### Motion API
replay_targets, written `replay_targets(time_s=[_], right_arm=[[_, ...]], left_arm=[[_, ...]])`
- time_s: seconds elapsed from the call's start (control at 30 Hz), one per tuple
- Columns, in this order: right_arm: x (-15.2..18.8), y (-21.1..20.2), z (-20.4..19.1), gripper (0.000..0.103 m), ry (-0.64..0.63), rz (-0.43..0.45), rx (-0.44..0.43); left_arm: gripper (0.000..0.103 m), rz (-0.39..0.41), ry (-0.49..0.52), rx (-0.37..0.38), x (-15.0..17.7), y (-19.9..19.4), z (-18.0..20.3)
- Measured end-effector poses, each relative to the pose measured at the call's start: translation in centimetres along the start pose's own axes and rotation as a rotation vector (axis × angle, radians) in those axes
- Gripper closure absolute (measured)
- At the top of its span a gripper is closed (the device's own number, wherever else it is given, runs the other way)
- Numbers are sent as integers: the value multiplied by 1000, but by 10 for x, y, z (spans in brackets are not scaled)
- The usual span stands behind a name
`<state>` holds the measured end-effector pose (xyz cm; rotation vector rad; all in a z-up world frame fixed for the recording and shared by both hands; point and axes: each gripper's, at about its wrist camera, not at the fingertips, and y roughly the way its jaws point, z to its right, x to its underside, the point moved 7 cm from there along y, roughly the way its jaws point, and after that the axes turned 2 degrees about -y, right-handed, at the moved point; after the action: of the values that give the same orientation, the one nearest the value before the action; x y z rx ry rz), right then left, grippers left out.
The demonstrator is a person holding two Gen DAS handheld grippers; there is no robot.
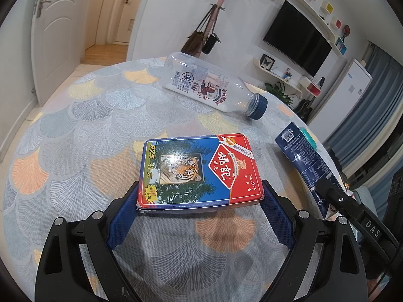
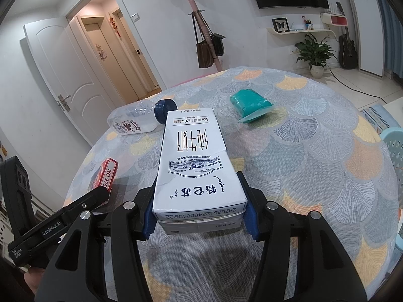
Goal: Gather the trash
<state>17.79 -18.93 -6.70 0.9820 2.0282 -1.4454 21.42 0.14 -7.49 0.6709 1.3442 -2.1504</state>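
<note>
My left gripper (image 1: pixel 200 196) is shut on a playing-card box (image 1: pixel 199 170) with a tiger picture, held just above the patterned round table (image 1: pixel 88 130). My right gripper (image 2: pixel 200 201) is shut on a white milk carton (image 2: pixel 196 161); its dark blue side shows in the left wrist view (image 1: pixel 302 158). An empty clear plastic bottle (image 1: pixel 209 86) with a dark blue cap lies on its side at the far part of the table; it also shows in the right wrist view (image 2: pixel 136 120). A teal plastic packet (image 2: pixel 250 104) lies on the table beyond the carton.
The card box's red end (image 2: pixel 105 176) and the left gripper's body (image 2: pixel 63 221) sit at the left of the right wrist view. A coat stand with bags (image 2: pixel 209 47), a door (image 2: pixel 63 75) and a potted plant (image 2: pixel 314 55) stand beyond the table.
</note>
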Motion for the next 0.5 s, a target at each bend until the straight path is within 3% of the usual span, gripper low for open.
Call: replay_targets(time_s=[0.3,0.4,0.5], right_arm=[[-1,-6,2,51,8,21,-8],[-1,-14,2,51,8,39,-16],[3,-28,3,51,14,59,-30]], left_arm=[[15,16,-6,8,0,-1,1],[16,80,-9,14,-3,-13,0],[16,125,59,-30,2,-30,5]])
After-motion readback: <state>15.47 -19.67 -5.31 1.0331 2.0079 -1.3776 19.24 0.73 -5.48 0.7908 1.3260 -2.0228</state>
